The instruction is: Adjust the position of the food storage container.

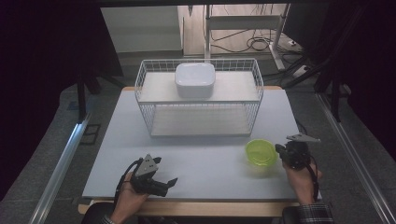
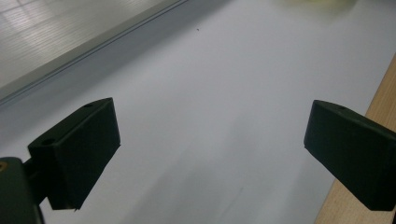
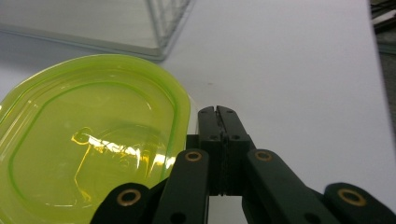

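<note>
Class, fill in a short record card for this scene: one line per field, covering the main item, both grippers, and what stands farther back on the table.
Main item: yellow-green bowl, empty, on the table
Right gripper: jaws shut, beside the bowl's rim, holding nothing
Left gripper: jaws wide open, low over bare table near its front edge
Behind: wire rack with a white container on its upper shelf
</note>
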A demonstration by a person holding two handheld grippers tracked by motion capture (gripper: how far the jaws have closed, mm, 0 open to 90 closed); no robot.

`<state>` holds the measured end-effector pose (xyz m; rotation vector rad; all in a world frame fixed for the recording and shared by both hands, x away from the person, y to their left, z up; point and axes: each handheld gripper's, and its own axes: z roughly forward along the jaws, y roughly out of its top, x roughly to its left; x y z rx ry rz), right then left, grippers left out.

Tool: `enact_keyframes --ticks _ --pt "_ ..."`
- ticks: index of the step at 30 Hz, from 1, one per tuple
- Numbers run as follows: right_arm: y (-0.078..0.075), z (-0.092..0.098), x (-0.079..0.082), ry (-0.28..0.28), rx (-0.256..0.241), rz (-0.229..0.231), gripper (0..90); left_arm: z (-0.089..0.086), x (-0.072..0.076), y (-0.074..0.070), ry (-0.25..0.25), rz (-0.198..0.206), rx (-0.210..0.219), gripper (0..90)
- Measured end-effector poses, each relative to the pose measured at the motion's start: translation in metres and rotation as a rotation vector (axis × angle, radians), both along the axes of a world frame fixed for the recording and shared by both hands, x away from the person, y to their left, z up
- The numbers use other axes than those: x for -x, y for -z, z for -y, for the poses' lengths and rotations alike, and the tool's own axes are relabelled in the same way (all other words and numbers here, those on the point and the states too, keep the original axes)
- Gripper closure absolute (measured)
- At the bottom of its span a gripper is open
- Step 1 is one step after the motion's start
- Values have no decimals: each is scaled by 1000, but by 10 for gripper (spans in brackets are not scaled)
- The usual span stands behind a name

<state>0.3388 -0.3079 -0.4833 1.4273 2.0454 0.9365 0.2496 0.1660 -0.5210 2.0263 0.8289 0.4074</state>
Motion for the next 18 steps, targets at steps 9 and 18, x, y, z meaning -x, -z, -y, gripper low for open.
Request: enact_keyframes --ticks 9,18 --pt "2 -29 6 -83 -35 -21 894 1 0 0 4 0 -7 33" --pt "2 -32 12 -93 14 -19 892 0 0 0 2 -1 -7 33"
